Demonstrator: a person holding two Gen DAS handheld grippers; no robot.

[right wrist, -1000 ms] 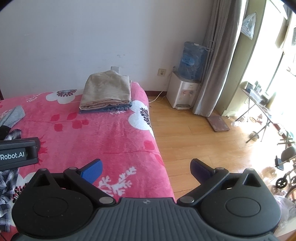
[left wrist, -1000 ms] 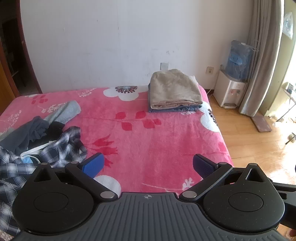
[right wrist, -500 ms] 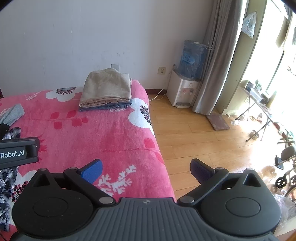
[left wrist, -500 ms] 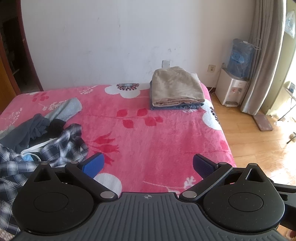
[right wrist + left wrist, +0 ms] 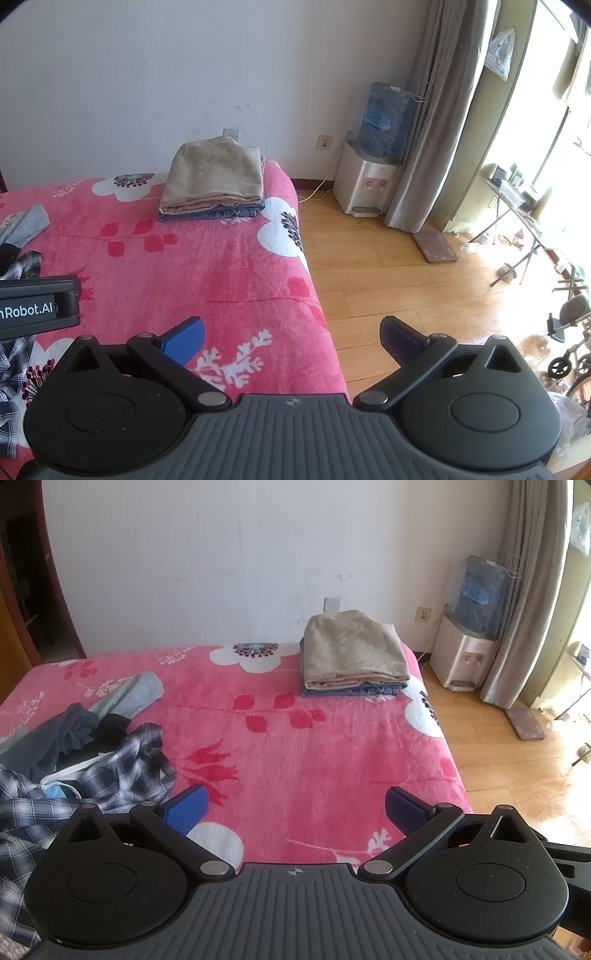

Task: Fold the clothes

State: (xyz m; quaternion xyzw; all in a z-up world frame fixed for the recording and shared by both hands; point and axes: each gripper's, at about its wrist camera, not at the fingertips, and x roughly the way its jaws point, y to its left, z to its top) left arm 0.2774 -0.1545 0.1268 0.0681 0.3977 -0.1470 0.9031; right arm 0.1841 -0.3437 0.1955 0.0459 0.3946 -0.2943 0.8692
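Above a pink floral blanket, the left gripper and the right gripper hovered with their jaws spread wide and nothing between them. The clothes yet to be folded lay in a loose heap at the left side of the bed: a blue-and-white plaid shirt on top and nearest the left gripper, dark garments tangled behind it, and a grey piece trailing toward the wall. Two items already folded, a beige one over a blue one, sat as a neat stack at the far right corner, well apart from the heap. The plaid shirt looked light, soft and limp, likely to sag and drag its neighbours along when lifted; a hem edge, collar or shoulder seam appeared the surest place to pinch it, one tool at each end. No basket or bin was in view. A water dispenser stood on the wooden floor beside the curtain.
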